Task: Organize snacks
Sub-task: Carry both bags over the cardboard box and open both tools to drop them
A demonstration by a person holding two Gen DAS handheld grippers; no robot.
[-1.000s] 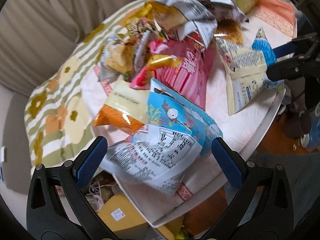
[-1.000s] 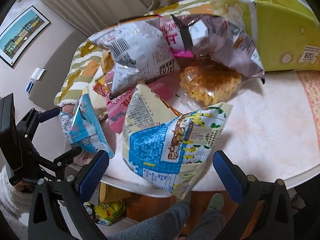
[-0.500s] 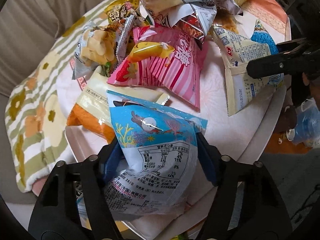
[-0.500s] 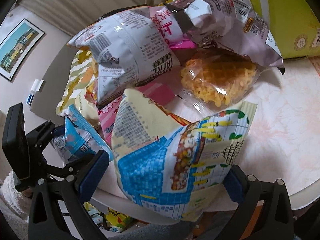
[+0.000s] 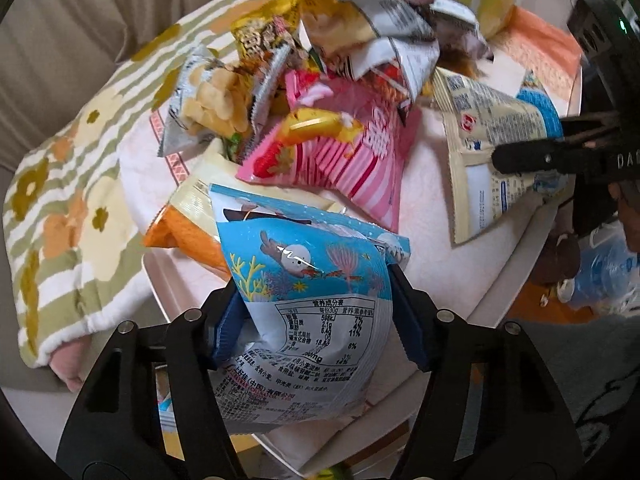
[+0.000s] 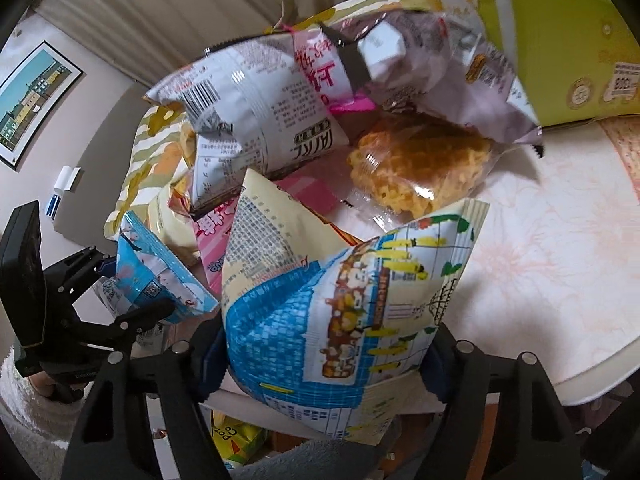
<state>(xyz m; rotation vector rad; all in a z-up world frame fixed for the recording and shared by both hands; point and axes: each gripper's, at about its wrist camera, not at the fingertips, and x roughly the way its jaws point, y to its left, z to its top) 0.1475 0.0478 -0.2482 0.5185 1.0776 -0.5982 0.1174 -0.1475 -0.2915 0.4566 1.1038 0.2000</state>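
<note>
Snacks lie heaped on the round white table point(image 5: 516, 248). From the left wrist, the left gripper point(image 5: 316, 316) is clenched on a blue sea-print bag point(image 5: 308, 304) at the table's near edge, its blue pads point(image 5: 226, 326) pressing both sides. A pink striped bag point(image 5: 352, 160) lies just beyond, and the right gripper point(image 5: 532, 156) reaches in at the right edge. From the right wrist, the right gripper point(image 6: 324, 356) grasps a cream-and-blue bag point(image 6: 340, 292) at the near edge; a clear noodle pack point(image 6: 416, 164) lies behind it, beside a yellow-green box point(image 6: 560, 40).
</note>
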